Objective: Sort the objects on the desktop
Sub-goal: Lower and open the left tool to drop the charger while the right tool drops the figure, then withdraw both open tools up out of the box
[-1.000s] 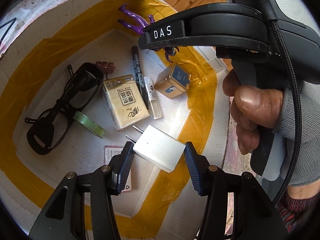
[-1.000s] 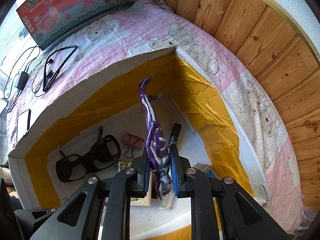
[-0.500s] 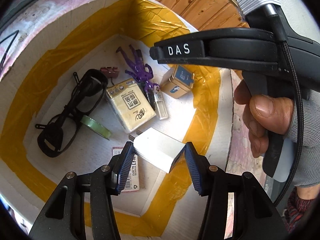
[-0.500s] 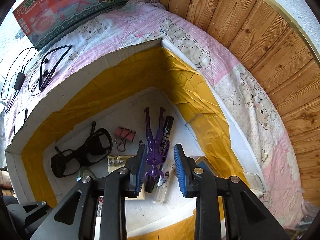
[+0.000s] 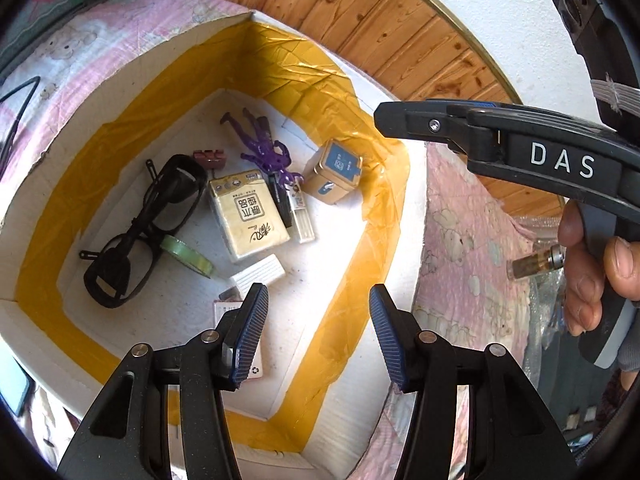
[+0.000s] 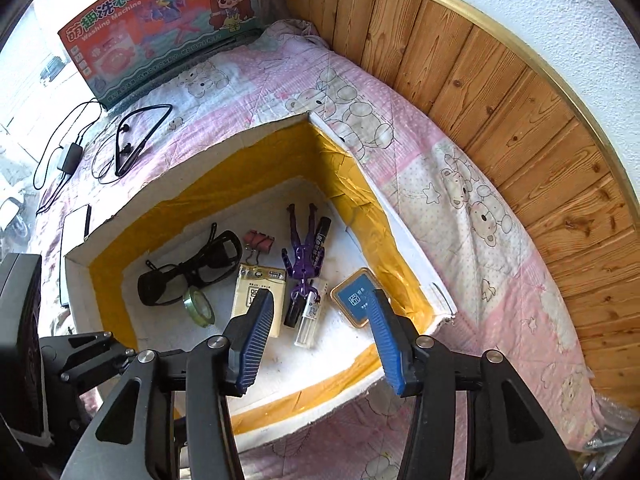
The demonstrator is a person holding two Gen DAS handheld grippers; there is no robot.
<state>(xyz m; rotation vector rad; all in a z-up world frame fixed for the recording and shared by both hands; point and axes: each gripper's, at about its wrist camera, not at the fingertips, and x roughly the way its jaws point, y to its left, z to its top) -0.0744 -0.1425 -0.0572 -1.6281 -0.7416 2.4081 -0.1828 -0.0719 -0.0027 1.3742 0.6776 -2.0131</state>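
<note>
While both grippers hang over the yellow-taped white box (image 6: 100, 256), contents run l-to-r in right wrist view: black glasses (image 6: 188, 270), green tape roll (image 6: 199, 306), tissue pack (image 6: 258, 286), purple figure (image 6: 304, 256) lying flat partly on a black marker (image 6: 320, 240), clear tube (image 6: 308, 320), small tin (image 6: 358, 300) near the right wall. White charger (image 5: 260, 274) lies on the box floor in left wrist view, just ahead of the left gripper (image 5: 316, 332), whose jaws stand wide w/ nothing between. Right gripper (image 6: 320, 338): jaws opening, empty, above the figure.
</note>
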